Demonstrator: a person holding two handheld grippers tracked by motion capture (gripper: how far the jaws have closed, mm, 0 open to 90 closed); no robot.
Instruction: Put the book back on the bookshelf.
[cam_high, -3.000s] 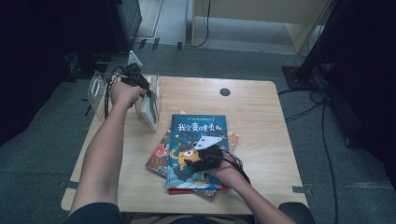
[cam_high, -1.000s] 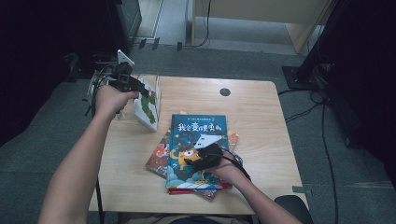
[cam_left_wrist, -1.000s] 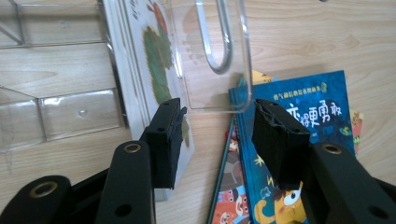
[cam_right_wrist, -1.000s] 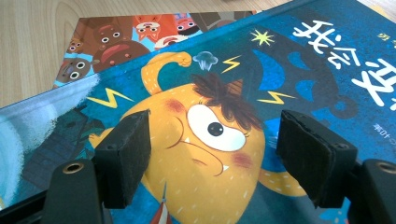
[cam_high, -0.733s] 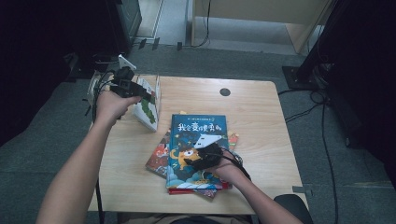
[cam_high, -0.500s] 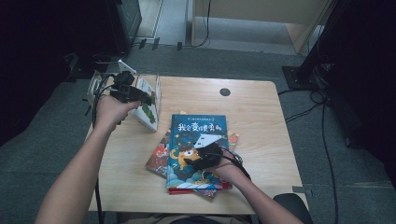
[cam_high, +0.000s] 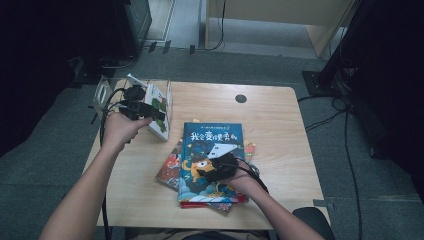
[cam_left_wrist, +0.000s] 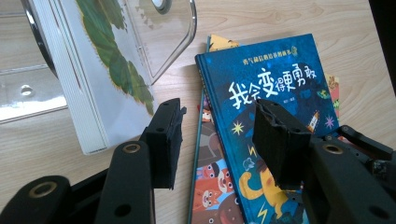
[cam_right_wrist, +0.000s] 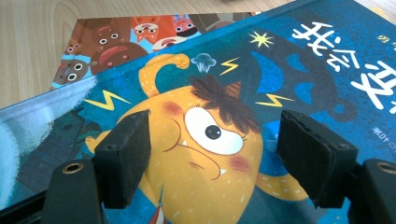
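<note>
- Over the table (cam_high: 280, 107), in the high view, my left gripper (cam_high: 152, 114) sits at the far left corner, just beside the white book (cam_high: 159, 107) that stands in the clear plastic holder (cam_high: 102, 92). From up here my hand and the black body cover the jaws, so I cannot tell whether they touch that book. My right gripper (cam_high: 212, 167) rests low on the blue book (cam_high: 212, 157), which tops a stack near the table's front edge; the hand hides the cover's lower part, and the books underneath show just as slivers of edge.
- Along my left jaws, in the left gripper view, the left gripper (cam_left_wrist: 217, 135) has its pads apart with nothing between them. The white book (cam_left_wrist: 93, 84) leans at upper left, top cut off by the frame, with the clear plastic holder (cam_left_wrist: 177, 37) behind it. The blue book (cam_left_wrist: 271, 88) lies beyond, its lower end hidden by my right jaw.
- Along my right jaws, in the right gripper view, the right gripper (cam_right_wrist: 212, 158) stands wide open just above the blue book (cam_right_wrist: 210, 93). Whether the pads touch the cover I cannot tell. A brown picture book (cam_right_wrist: 116, 42) peeks out beneath, mostly covered.
</note>
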